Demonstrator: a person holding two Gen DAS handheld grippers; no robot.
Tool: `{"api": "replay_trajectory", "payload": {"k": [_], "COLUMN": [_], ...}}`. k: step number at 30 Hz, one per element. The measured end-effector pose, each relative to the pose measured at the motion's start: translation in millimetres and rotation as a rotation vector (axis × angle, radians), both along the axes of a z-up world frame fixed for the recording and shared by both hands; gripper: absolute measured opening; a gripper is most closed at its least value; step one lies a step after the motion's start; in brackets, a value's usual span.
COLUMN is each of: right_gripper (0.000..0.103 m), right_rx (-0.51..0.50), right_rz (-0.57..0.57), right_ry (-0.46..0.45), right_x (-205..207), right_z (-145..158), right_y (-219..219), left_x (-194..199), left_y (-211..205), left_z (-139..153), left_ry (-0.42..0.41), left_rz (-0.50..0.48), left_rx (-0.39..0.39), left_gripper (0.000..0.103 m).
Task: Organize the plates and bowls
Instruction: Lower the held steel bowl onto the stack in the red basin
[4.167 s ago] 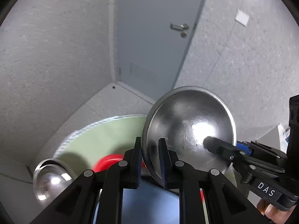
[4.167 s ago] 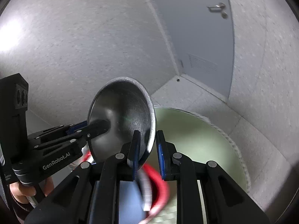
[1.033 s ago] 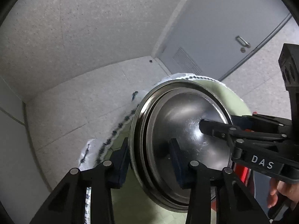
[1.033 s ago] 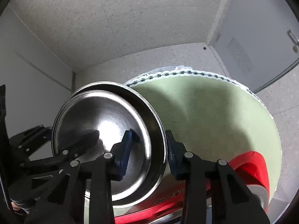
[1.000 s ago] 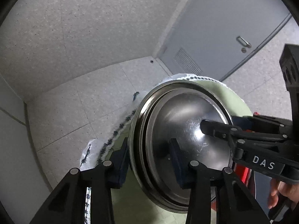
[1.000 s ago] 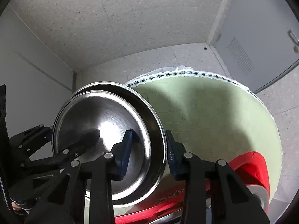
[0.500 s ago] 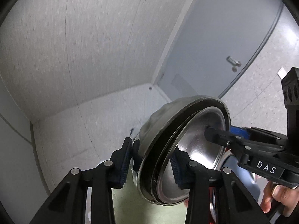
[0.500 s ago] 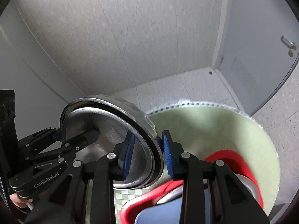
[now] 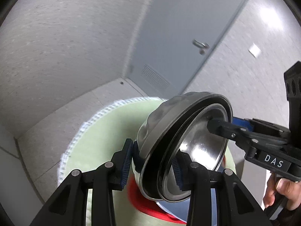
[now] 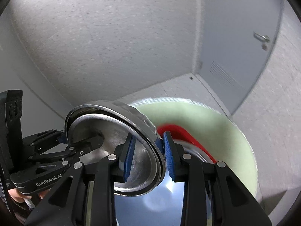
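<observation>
Two nested round stainless-steel bowls (image 9: pixel 180 150) are held tilted above the pale green round tabletop (image 9: pixel 105 131), rims clamped on opposite sides by the left gripper (image 9: pixel 152 162) and right gripper (image 10: pixel 148 154), jaws narrow, probably to carry them as one stack over the red plate (image 10: pixel 180 131).

A quiet grey room with a round bench

The round bench (image 9: pixel 105 131) has a pale green top and a white lacy edge. Behind it stands a grey door (image 9: pixel 180 37) with a silver handle (image 9: pixel 201 45) and a small vent (image 9: pixel 154 76) low down. The walls (image 10: pixel 112 37) are speckled grey, and the floor (image 9: pixel 62 116) has pale tiles.
</observation>
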State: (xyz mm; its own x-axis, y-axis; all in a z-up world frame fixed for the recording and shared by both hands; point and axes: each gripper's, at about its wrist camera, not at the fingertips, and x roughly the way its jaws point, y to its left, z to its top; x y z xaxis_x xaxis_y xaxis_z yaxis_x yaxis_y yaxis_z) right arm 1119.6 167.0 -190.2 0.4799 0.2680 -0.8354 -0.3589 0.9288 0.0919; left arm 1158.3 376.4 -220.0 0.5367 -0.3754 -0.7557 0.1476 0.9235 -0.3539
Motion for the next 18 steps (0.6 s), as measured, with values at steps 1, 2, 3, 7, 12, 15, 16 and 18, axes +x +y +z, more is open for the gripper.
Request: {"api": "replay_trajectory", "payload": {"k": [1, 2, 3, 7, 12, 15, 16, 18], "right_gripper": [0.031, 0.031, 0.031, 0.031, 0.031, 0.031, 0.031, 0.031], "right_rx": [-0.006, -0.016, -0.024, -0.044, -0.082, -0.086, -0.085, -0.077], "right_rz": [-0.013, -0.026, -0.038, -0.074, -0.092, -0.101, -0.103, -0.106], "right_ry": [0.004, 0.018, 0.028, 0.083, 0.151, 0.157, 0.16, 0.162], "right_x": [-5.9, -10.5, -13.8, -23.2, -26.0, -26.0, -25.2, -23.6], "right_z": [-0.1, -1.4, -2.4, -15.8, -37.3, -42.4, -43.1, -43.8], "right_y": [-8.1, -16.6, -25.4, -49.4, -61.0, -62.9, -62.7, -62.4], "left_x": [5.2, 6.7, 5.2, 9.5, 33.7, 39.2, 38.6, 38.8], "left_y": [-5.4, -12.7, -21.6, -39.9, -53.1, -57.1, -58.3, -59.3], "left_z": [0.0, -1.4, -5.6, -19.8, -27.6, -27.8, -31.3, -37.2], "left_ry": [0.013, 0.027, 0.046, 0.108, 0.145, 0.149, 0.145, 0.148], "left_rz": [-0.018, -0.037, -0.06, -0.116, -0.13, -0.123, -0.123, -0.116], "left_rx": [0.004, 0.007, 0.005, 0.029, 0.053, 0.062, 0.071, 0.086], "left_gripper": [0.035, 0.035, 0.035, 0.035, 0.033, 0.033, 0.033, 0.033]}}
